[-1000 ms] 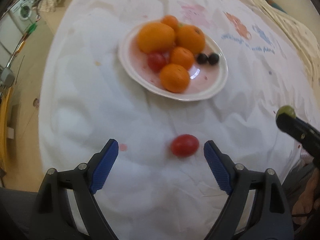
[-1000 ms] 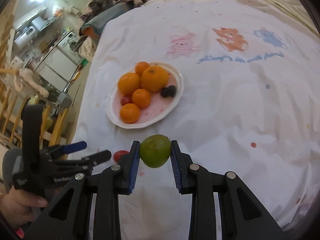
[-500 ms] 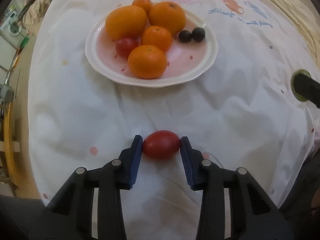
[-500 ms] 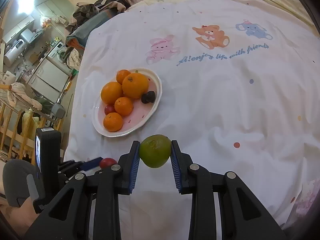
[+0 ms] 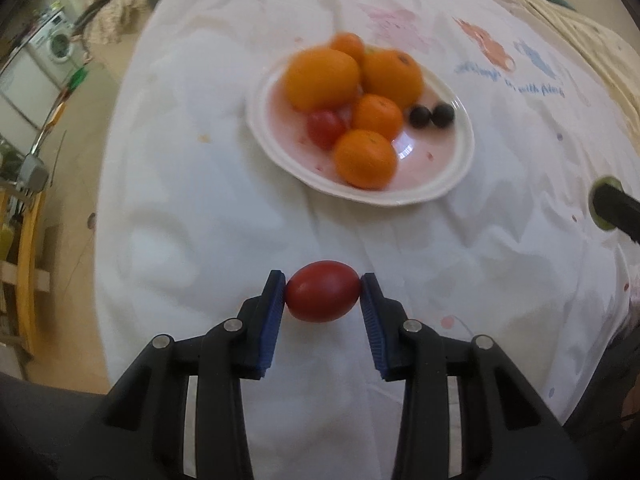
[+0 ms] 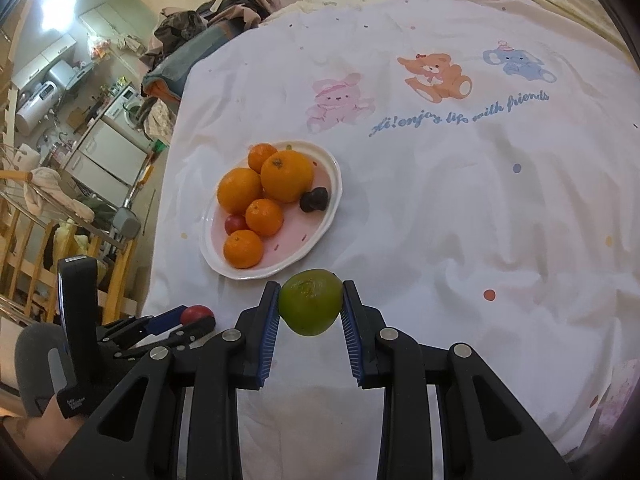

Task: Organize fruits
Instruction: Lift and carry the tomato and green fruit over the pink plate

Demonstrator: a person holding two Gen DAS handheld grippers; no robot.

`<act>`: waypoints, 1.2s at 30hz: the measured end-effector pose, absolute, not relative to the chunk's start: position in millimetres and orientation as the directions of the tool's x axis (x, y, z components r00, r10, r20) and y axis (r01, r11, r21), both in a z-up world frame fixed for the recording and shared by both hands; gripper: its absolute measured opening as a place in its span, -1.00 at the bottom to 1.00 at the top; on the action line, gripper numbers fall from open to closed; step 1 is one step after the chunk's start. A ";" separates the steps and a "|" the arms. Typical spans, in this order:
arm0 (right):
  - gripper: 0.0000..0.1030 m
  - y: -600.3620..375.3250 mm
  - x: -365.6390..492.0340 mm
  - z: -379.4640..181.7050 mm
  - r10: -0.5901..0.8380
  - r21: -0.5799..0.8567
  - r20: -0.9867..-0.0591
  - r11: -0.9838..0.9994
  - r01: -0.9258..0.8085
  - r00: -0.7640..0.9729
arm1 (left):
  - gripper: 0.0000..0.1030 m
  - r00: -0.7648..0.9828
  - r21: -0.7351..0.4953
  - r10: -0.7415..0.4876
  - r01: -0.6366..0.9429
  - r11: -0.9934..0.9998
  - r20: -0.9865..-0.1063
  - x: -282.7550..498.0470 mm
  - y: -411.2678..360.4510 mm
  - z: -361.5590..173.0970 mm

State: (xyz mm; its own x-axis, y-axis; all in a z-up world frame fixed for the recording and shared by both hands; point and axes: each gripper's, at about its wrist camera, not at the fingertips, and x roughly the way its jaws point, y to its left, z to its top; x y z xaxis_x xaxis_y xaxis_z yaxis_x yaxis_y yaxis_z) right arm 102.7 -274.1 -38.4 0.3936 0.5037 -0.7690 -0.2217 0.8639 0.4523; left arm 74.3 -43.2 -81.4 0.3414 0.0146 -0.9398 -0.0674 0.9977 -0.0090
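Note:
My left gripper (image 5: 323,292) is shut on a red tomato (image 5: 322,291), held above the white cloth in front of the plate. It also shows in the right wrist view (image 6: 192,316) at the lower left. My right gripper (image 6: 310,307) is shut on a green lime (image 6: 310,307), held above the cloth near the plate's front rim. The lime shows in the left wrist view (image 5: 600,200) at the far right edge. The white plate (image 5: 448,184) (image 6: 328,216) holds several oranges (image 5: 364,158), a small tomato (image 5: 325,129) and two dark grapes (image 5: 432,115).
The table wears a white cloth with cartoon animals and blue writing (image 6: 460,114). A wooden chair or rack (image 6: 40,248) and kitchen appliances (image 6: 112,148) stand off the table's left edge. A pile of clothes (image 6: 208,20) lies at the back.
My left gripper closed on the red tomato and lifted it off the cloth. My right gripper kept its hold on the lime and rose and drew back a little.

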 end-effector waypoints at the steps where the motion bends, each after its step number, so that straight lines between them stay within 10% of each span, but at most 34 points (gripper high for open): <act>1: -0.38 -275.3 101.9 -36.6 0.506 0.455 -0.766 0.863 -0.220 0.397 | -0.34 0.350 -0.008 0.018 -0.073 0.997 -0.937 74.0 -41.6 -78.8; 36: -0.38 -303.9 186.9 -29.7 0.514 0.502 -0.726 0.850 -0.160 0.456 | -0.33 0.378 -0.053 -0.075 0.069 0.996 -0.923 191.5 -104.7 -69.9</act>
State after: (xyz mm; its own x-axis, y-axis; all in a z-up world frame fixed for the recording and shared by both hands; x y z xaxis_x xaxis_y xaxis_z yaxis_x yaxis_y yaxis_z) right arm 186.9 -303.9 -29.7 0.4559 0.5144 -0.7263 -0.1599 0.8501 0.5018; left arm 191.5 -104.7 -69.9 0.3779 -0.0751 -0.9228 0.0690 0.9962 -0.0528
